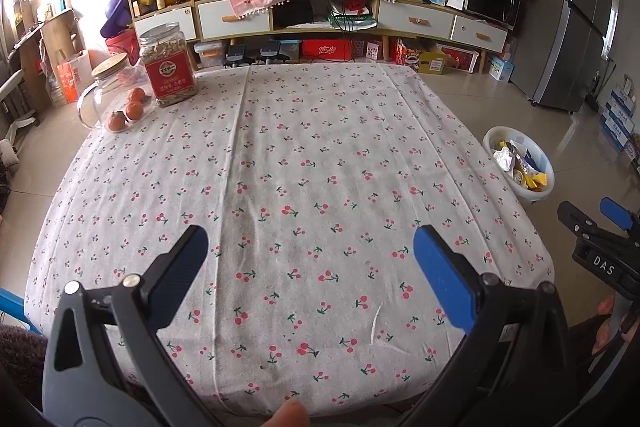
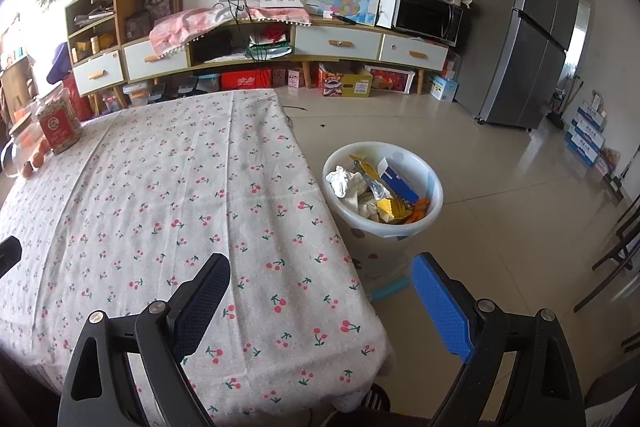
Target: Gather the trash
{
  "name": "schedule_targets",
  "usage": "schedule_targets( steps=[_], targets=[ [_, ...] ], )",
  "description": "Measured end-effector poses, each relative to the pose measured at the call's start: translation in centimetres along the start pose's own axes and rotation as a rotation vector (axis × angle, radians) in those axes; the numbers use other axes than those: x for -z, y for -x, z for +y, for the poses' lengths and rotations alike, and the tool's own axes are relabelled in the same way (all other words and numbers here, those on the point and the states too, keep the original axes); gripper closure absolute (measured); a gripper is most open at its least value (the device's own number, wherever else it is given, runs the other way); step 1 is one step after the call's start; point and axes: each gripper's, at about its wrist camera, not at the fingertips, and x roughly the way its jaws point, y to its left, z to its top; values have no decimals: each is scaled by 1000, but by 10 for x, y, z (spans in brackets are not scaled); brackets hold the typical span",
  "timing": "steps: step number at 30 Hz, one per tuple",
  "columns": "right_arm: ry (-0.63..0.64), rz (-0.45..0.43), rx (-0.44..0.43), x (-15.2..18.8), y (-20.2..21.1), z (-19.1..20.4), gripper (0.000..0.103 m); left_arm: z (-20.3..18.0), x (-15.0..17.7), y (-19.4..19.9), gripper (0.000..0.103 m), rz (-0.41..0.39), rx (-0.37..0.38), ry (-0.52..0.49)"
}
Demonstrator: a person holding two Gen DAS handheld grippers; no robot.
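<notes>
A white bin (image 2: 434,203) stands on the floor beside the table's right edge, holding crumpled foil, yellow wrappers and a blue box; it also shows in the left wrist view (image 1: 549,183). My left gripper (image 1: 310,243) is open and empty above the near part of the cherry-print tablecloth (image 1: 304,155). My right gripper (image 2: 320,275) is open and empty over the table's near right corner, short of the bin. The right gripper also shows at the right edge of the left wrist view (image 1: 588,215). I see no loose trash on the cloth.
A nut jar with a red label (image 1: 168,65), a glass jar with a cork lid (image 1: 110,77) and small oranges (image 1: 128,111) stand at the table's far left. A long sideboard (image 2: 340,43) and a fridge (image 2: 524,35) line the back. A teal tube (image 2: 390,289) lies on the floor.
</notes>
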Motion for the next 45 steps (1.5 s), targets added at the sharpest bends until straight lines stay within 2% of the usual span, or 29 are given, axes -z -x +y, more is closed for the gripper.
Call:
schedule_targets(
  steps=[45],
  targets=[
    [2,0,-9,0,0,2,9,-3,3,-5,1,36,-1,6]
  ],
)
